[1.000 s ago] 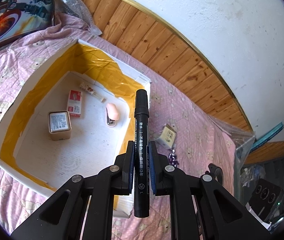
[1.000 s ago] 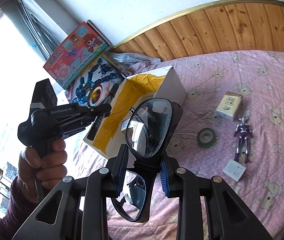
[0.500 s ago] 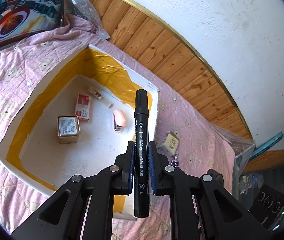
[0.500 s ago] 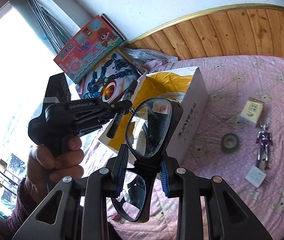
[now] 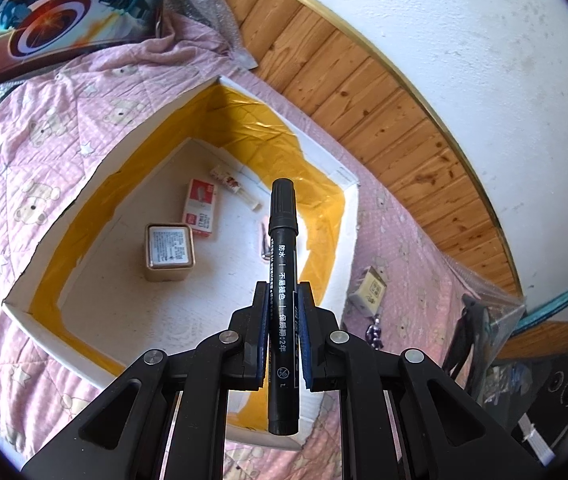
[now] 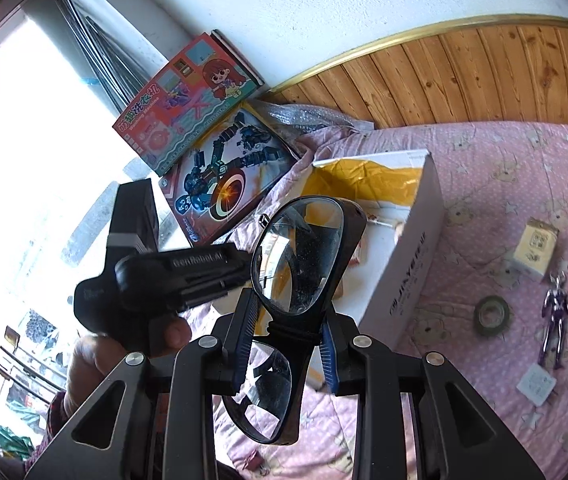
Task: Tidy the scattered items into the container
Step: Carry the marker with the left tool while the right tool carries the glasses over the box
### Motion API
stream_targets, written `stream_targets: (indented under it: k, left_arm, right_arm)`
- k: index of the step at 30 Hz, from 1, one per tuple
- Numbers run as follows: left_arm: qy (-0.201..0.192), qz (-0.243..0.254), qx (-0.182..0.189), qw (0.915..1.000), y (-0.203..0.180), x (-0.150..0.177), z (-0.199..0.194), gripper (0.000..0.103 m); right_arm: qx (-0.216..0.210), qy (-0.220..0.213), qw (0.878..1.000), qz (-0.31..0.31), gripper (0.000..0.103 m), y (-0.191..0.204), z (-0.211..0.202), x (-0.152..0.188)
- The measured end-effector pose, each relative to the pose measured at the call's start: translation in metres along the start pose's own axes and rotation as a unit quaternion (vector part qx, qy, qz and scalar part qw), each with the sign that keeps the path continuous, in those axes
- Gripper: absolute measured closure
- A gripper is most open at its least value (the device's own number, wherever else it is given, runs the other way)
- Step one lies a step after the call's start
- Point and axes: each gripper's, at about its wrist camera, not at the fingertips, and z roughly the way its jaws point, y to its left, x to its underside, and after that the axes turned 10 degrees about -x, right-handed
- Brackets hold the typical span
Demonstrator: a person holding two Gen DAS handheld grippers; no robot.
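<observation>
My left gripper (image 5: 283, 312) is shut on a black marker (image 5: 283, 264), which stands upright between the pads above the open white box with yellow lining (image 5: 92, 176). Inside the box lie a gold tin (image 5: 169, 246), a red-and-white packet (image 5: 201, 208) and a thin stick-like item (image 5: 234, 186). My right gripper (image 6: 286, 318) is shut on the bridge of black-framed glasses (image 6: 302, 256), held near the same box (image 6: 416, 256). The left gripper's body (image 6: 172, 280), in a hand, appears to the left in the right wrist view; its tips are hidden behind the glasses.
On the pink bear quilt (image 6: 504, 184) right of the box lie a small cream carton (image 6: 536, 248), a tape roll (image 6: 493, 314), a purple figurine (image 6: 556, 316) and a white packet (image 6: 536, 384). Two toy boxes (image 6: 224, 176) lean by the window. Wood panelling (image 5: 384, 92) backs the bed.
The left gripper with the marker has moved in over the box, and the pink item in it is now hidden behind the marker. The right gripper with the glasses has come closer to the box.
</observation>
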Motion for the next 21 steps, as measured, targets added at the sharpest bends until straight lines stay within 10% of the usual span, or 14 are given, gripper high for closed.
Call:
stream_targets:
  k: [21]
  left_arm:
    - [0.035, 0.004, -0.015, 0.9993, -0.008, -0.004, 0.034, 0.09]
  right_arm:
    - [0.059, 0.024, 0.997, -0.037, 0.072, -0.024, 0.05, -0.054]
